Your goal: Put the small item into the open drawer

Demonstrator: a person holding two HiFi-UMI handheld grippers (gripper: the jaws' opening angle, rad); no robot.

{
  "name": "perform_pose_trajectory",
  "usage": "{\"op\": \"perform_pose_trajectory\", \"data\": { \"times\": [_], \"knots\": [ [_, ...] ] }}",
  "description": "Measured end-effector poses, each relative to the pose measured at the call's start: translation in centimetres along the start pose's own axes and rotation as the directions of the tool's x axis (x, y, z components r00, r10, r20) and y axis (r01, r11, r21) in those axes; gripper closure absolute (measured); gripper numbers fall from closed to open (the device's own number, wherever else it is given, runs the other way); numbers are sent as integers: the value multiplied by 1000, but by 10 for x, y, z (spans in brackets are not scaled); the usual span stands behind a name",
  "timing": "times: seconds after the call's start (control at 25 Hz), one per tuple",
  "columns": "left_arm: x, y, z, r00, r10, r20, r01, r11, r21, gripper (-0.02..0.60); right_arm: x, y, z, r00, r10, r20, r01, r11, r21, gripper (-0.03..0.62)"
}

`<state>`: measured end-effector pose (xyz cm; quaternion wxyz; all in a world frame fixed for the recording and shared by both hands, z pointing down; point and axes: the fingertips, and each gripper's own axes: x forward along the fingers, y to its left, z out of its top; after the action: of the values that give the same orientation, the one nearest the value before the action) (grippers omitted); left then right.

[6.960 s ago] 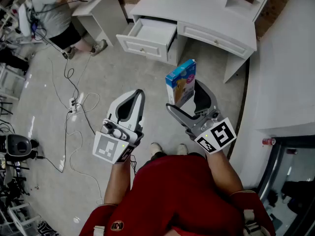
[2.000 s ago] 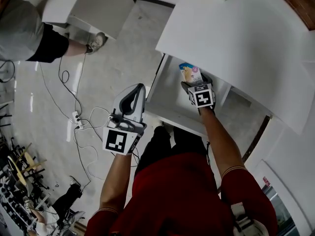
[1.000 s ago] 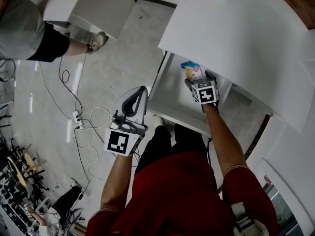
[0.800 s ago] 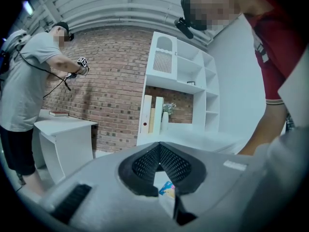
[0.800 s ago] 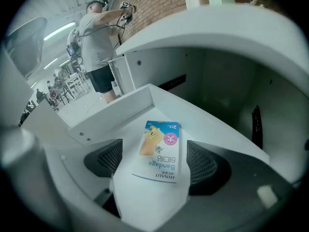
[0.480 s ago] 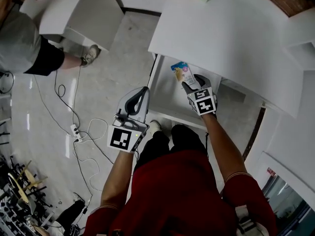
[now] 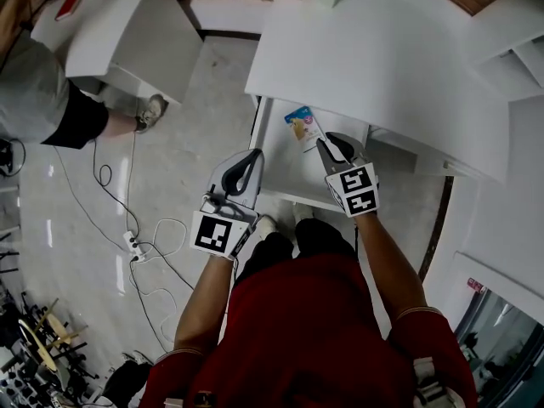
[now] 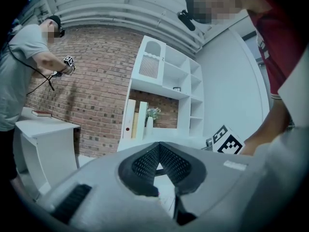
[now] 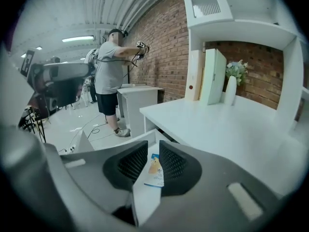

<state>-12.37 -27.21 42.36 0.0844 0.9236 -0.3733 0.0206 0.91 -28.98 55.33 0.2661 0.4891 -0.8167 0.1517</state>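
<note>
Workshop room, red brick wall [image 8: 91,86] far ahead of both jaws, grey floor [image 7: 195,100] underneath them. Ahead of the right jaws and above their level, a broad white tabletop [image 7: 382,66], with a tall white shelf unit [image 9: 231,13] rising at its back. Far off to the left of the left jaws, a second white table [image 7: 127,24], another person [image 7: 42,109] standing beside it. Behind both jaws, the person in red [image 7: 297,330] holding the two grippers. Below the tabletop's near edge, the open drawer [image 7: 279,167], pulled out and lying directly under the right jaws.

Right gripper [image 7: 330,145] hanging over the drawer, jaws closing, a narrow gap between them and nothing pinched there. Left gripper [image 7: 252,155] poised at the drawer's left wall, jaws clenched tip to tip and empty.

On the floor behind and left of the left jaws, a power strip [image 7: 133,243] with trailing cables. On the tabletop, well ahead of the right jaws, upright books [image 9: 207,76] and beside them a white vase [image 9: 231,93] of flowers.

Smallest of all, the small box [image 7: 303,127], blue and white, lying flat on the drawer floor just beyond the tips of the right jaws, apart from them. Shows through their gap in the right gripper view. Sits to the right of the left jaws, clear of them.
</note>
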Motion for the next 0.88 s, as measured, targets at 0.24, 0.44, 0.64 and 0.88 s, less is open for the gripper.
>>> {"op": "perform_pose_trajectory", "data": {
  "times": [0.24, 0.44, 0.64, 0.88],
  "knots": [
    [-2, -24, 8, 999, -54, 7, 54, 999, 8, 574, -48, 18, 39, 993, -13, 114, 14, 1000, -14, 563],
    [-4, -50, 19, 995, -99, 16, 99, 995, 14, 574, -91, 27, 62, 975, -9, 222, 7, 1000, 8, 582],
    [-11, -70, 34, 990, -140, 26, 140, 990, 31, 574, -128, 46, 84, 943, 25, 332, -31, 999, 12, 582],
    [-24, -90, 58, 985, -166, 52, 163, 985, 59, 574, -170, 62, 104, 892, 71, 446, -95, 995, 32, 582]
  ]
}}
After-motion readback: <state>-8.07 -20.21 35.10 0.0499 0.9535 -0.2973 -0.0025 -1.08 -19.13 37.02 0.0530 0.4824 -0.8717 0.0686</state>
